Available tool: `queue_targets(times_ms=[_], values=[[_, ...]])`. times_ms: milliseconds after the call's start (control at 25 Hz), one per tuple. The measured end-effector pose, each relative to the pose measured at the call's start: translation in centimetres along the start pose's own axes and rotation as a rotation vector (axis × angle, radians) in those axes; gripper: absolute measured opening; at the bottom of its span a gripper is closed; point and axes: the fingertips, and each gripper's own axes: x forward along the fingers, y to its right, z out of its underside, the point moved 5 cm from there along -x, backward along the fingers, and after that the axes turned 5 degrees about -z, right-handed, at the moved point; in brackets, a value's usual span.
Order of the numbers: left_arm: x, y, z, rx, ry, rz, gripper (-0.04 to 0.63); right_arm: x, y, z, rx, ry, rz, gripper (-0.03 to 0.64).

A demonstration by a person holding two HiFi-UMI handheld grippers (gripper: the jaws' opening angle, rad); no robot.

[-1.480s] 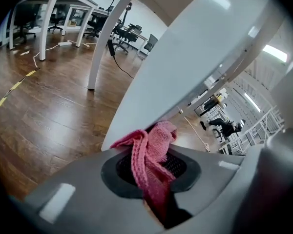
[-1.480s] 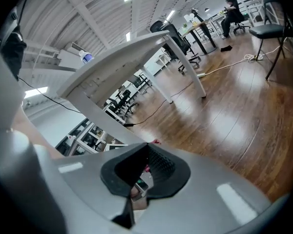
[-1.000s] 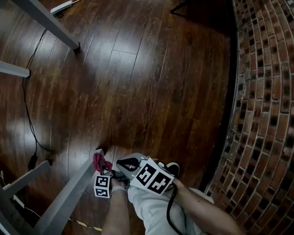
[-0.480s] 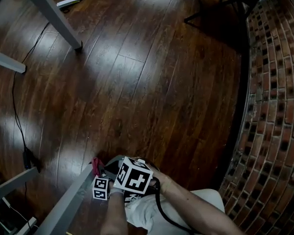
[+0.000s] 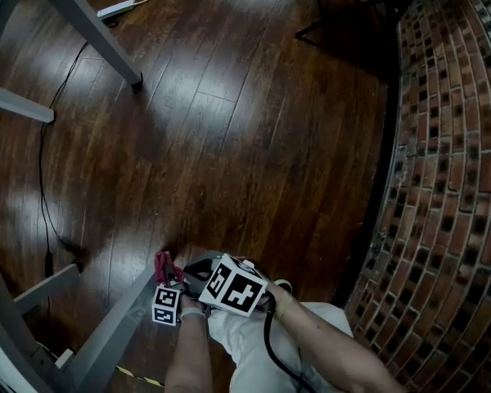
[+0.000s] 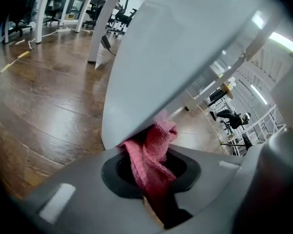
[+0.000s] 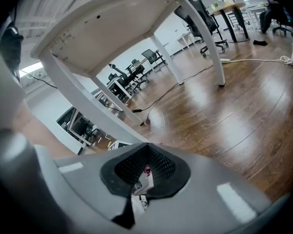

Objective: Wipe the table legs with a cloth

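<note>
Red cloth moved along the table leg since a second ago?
No. The red cloth, gripped by the left tool, still sits at the table leg's floor end.

Your grey two-jaw left gripper [image 6: 152, 195] is clamped on a pink knit cloth [image 6: 155, 147]. Your grey right gripper [image 7: 136, 188] is just beside it, jaws together and empty.

Steep overhead head view; table leg [image 5: 119, 326] shared

Dim in head view; soft glare patches on dark wood floor [image 5: 221, 97]; heavy barrel bend along brick wall [image 5: 450, 178] at rt edge. Brighter in both gripper views, fisheye, black vignette at corners. Close table leg [image 6: 185, 48] washed out, blurry; strip lights [image 6: 283, 40] overhead.
</note>
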Motion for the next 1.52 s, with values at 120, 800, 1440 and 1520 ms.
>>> queue_targets(times_ms=[120, 800, 1440, 1520], values=[[-6.3, 3.5, -2.9, 0.002, -0.007, 0.019, 0.066, -3.6, -5.0, -3.0, 0.015, -0.003, 0.001, 0.0], [-35.1, 16.4, -15.3, 0.088, -0.15, 0.238, 0.066, -19.8, -30.8, -14.0, 0.119, 0.099, 0.187, 0.0], [-43.2, 16.1, -21.6, 0.476, -0.417, 0.559, 0.067, -16.1, -44.8, -10.9, 0.359, 0.322, 0.467, 0.0], [-43.2, 15.3, -22.6, 0.541, -0.457, 0.615, 0.066, -14.5, -46.6, -9.9, 0.383, 0.347, 0.516, 0.0]])
